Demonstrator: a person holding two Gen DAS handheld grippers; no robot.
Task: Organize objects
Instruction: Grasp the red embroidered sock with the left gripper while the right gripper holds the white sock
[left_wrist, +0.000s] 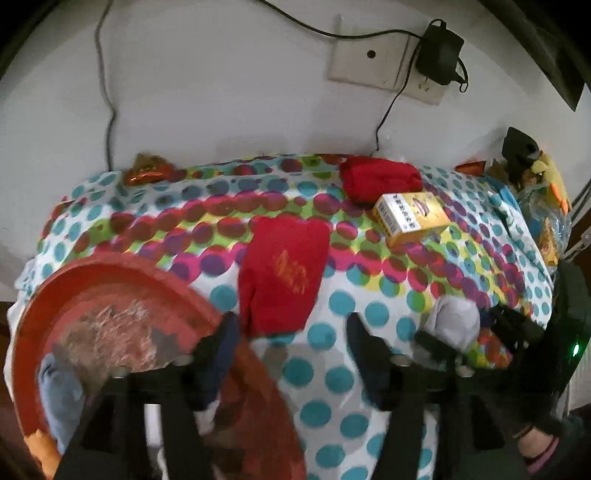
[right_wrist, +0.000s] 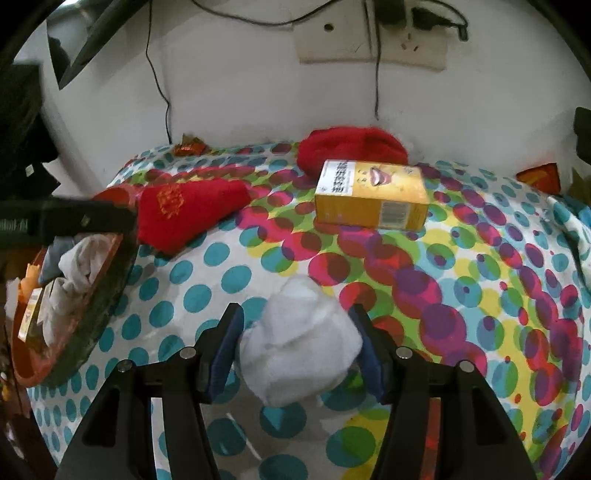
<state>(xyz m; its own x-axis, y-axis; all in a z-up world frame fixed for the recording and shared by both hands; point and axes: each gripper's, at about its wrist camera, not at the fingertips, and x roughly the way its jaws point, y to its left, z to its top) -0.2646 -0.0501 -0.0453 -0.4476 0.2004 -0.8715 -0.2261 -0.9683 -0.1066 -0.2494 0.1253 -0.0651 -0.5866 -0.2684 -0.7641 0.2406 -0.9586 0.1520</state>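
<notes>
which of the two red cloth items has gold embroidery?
The flat red pouch nearest the red tray; gold print shows. The bunched red cloth behind the yellow box looks plain.

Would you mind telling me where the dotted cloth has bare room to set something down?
Bare cloth lies between the red tray and white sock, and right of the yellow box. It is crowded at the back around the red embroidered cloth, box and red bundle.

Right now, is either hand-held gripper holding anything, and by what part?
The right hand-held gripper brackets the balled white sock across its middle; firm clamping cannot be told. The left hand-held gripper is open and holds nothing.
</notes>
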